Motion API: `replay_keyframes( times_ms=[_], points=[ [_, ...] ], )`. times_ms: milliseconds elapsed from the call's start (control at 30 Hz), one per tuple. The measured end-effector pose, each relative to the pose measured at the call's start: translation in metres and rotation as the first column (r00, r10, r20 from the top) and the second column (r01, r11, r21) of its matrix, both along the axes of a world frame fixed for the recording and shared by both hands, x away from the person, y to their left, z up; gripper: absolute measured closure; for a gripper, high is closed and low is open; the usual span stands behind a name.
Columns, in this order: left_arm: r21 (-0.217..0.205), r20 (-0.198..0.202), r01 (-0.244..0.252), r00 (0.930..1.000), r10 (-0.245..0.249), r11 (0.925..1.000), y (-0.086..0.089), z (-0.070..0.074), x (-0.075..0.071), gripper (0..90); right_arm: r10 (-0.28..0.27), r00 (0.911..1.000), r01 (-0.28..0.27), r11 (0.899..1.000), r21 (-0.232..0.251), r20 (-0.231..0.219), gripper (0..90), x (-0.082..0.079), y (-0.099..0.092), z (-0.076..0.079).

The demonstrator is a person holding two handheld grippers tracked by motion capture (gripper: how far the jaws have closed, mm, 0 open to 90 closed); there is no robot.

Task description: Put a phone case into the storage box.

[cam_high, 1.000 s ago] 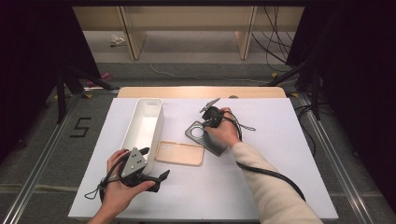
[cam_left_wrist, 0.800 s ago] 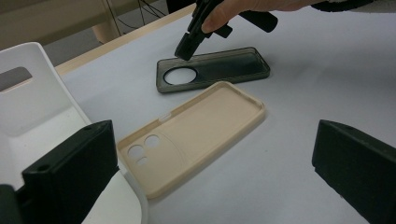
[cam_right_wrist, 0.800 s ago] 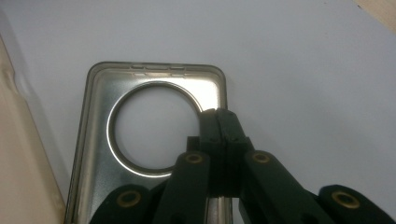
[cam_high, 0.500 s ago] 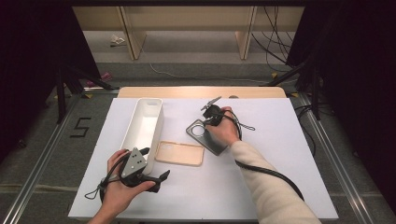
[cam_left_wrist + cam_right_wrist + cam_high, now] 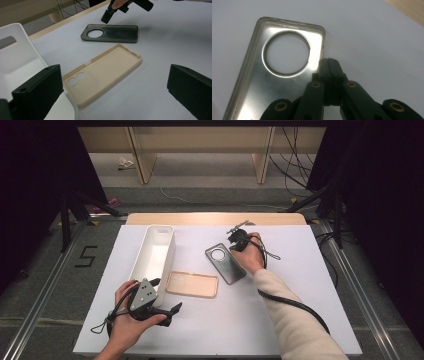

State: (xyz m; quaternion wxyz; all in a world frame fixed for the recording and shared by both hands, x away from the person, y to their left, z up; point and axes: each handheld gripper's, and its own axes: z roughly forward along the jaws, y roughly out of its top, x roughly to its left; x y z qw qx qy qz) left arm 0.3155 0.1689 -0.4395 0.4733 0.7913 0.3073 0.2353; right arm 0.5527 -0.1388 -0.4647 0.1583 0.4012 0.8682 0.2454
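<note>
A dark grey phone case [image 5: 226,264] with a round camera hole lies open side up at the table's middle. My right gripper [image 5: 234,244] is shut, its tip [image 5: 329,61] at the case's [image 5: 274,75] long edge beside the hole; nothing shows between the jaws. A beige phone case [image 5: 192,284] lies open side up in front of my left gripper [image 5: 165,296], which is open. In the left gripper view, the beige case [image 5: 102,72] sits between the wide jaws of that gripper [image 5: 113,75]. Beyond it are the dark case [image 5: 110,33] and the right gripper [image 5: 108,16].
A long white bin [image 5: 155,254] stands left of the cases, its near end [image 5: 15,57] right beside my left gripper. The table is covered in white [image 5: 300,320], with a wooden strip [image 5: 215,218] along the far edge. Cables trail from both grippers.
My right hand has shifted slightly to the right, uncovering more of the dark case. The left gripper and the beige case have not moved.
</note>
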Motion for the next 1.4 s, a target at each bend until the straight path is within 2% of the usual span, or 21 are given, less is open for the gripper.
replay_keyframes(
  times_ms=[67, 133, 233, 300, 367, 500, 567, 733, 900, 1033, 1100, 1233, 1333, 1400],
  points=[
    [0.001, 0.001, 0.001, 1.0, -0.001, 1.0, 0.0, 0.0, 0.0, 0.0, -0.003, 1.0, 0.003, 1.0, 0.0, -0.004, 90.0, 0.0, -0.002, -0.001],
    [0.001, 0.0, 0.001, 1.0, -0.001, 1.0, 0.0, 0.0, 0.0, 0.0, 0.006, 1.0, -0.006, 0.999, 0.032, 0.004, 90.0, 0.0, -0.003, -0.001],
    [0.001, 0.002, 0.001, 1.0, -0.001, 1.0, -0.001, 0.0, 0.0, 0.0, 0.043, 0.9989, -0.043, 0.998, 0.054, 0.017, 90.0, 0.0, 0.004, 0.002],
    [0.001, 0.003, -0.001, 1.0, 0.0, 1.0, 0.0, 0.0, 0.0, 0.0, 0.072, 0.9973, -0.072, 0.997, 0.038, 0.016, 90.0, 0.0, 0.013, 0.002],
    [0.0, 0.003, -0.001, 1.0, 0.001, 1.0, 0.0, 0.001, 0.0, 0.0, 0.074, 0.9972, -0.074, 0.997, 0.016, 0.009, 90.0, 0.0, 0.019, 0.0],
    [-0.004, 0.004, -0.002, 1.0, 0.002, 1.0, 0.002, 0.001, -0.001, 0.0, 0.055, 0.9985, -0.055, 0.998, 0.007, 0.001, 90.0, 0.003, 0.021, -0.005],
    [-0.003, 0.005, -0.002, 1.0, 0.002, 1.0, 0.002, 0.001, -0.001, 0.0, 0.05, 0.9987, -0.05, 0.999, -0.012, 0.004, 90.0, 0.004, 0.021, -0.005],
    [-0.003, 0.005, -0.002, 1.0, 0.002, 1.0, 0.001, 0.001, -0.002, 0.0, 0.023, 0.9997, -0.023, 0.999, -0.038, 0.006, 90.0, 0.004, 0.012, -0.004],
    [0.002, 0.002, 0.0, 1.0, 0.0, 1.0, 0.0, 0.0, -0.001, 0.0, -0.022, 0.9997, 0.023, 0.998, -0.064, 0.005, 90.0, 0.003, -0.007, -0.003],
    [0.003, 0.003, 0.002, 1.0, -0.002, 1.0, 0.0, 0.001, -0.001, 0.0, -0.046, 0.9989, 0.046, 0.996, -0.07, -0.004, 90.0, 0.002, -0.023, -0.002],
    [0.003, 0.003, 0.003, 1.0, -0.003, 1.0, -0.001, 0.001, -0.001, 0.0, -0.049, 0.9988, 0.049, 0.996, -0.071, -0.005, 90.0, 0.002, -0.024, -0.001],
    [0.002, 0.004, 0.002, 1.0, -0.002, 1.0, -0.001, 0.001, -0.002, 0.0, -0.043, 0.9991, 0.042, 0.997, -0.061, -0.004, 90.0, 0.002, -0.025, -0.001],
    [0.0, 0.006, 0.0, 1.0, 0.0, 1.0, 0.0, 0.001, -0.002, 0.0, -0.01, 0.9999, 0.01, 0.999, -0.049, 0.002, 89.4, 0.001, -0.023, 0.0],
    [-0.004, 0.005, 0.0, 1.0, 0.0, 1.0, 0.0, 0.001, -0.002, 0.0, 0.024, 0.9995, -0.023, 0.999, -0.047, 0.02, 85.0, -0.001, -0.021, 0.003]
  ],
)
